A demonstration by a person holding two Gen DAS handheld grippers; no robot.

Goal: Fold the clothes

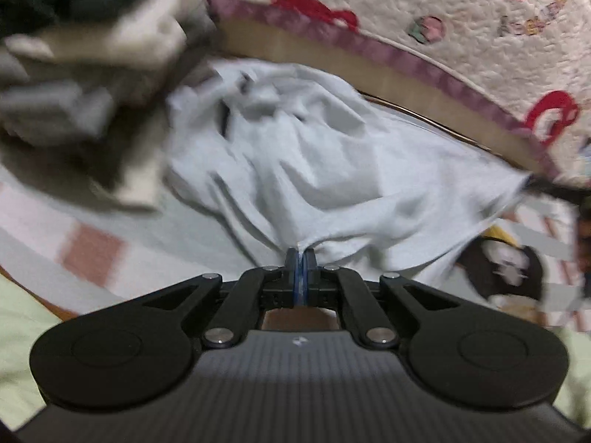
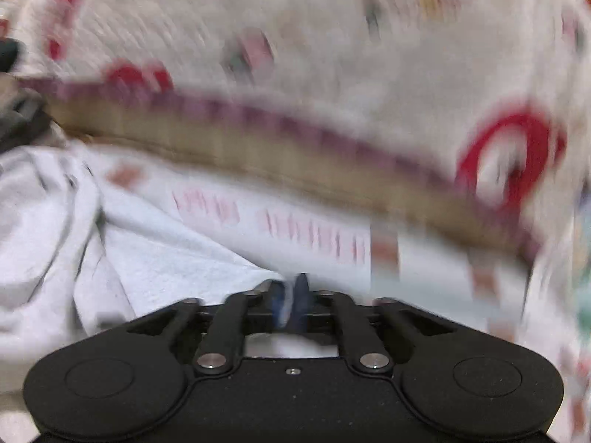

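A pale grey-white garment [image 1: 295, 162] lies crumpled on a patterned bed sheet [image 1: 92, 247]. My left gripper [image 1: 301, 254] is shut on its near edge, and the cloth fans out from the pinch. The garment's far right corner is pulled taut by my right gripper [image 1: 535, 182], seen as a dark blur. In the right wrist view the right gripper [image 2: 291, 284] is shut on the garment's edge [image 2: 177, 247], which trails off to the left. That view is motion-blurred.
A pile of grey, beige and dark clothes [image 1: 85, 55] sits at the left. A quilted cream blanket with red shapes [image 1: 424, 18] rises behind, above a wooden bed rail [image 1: 314, 55]. A dark printed figure [image 1: 506, 269] is on the sheet at right.
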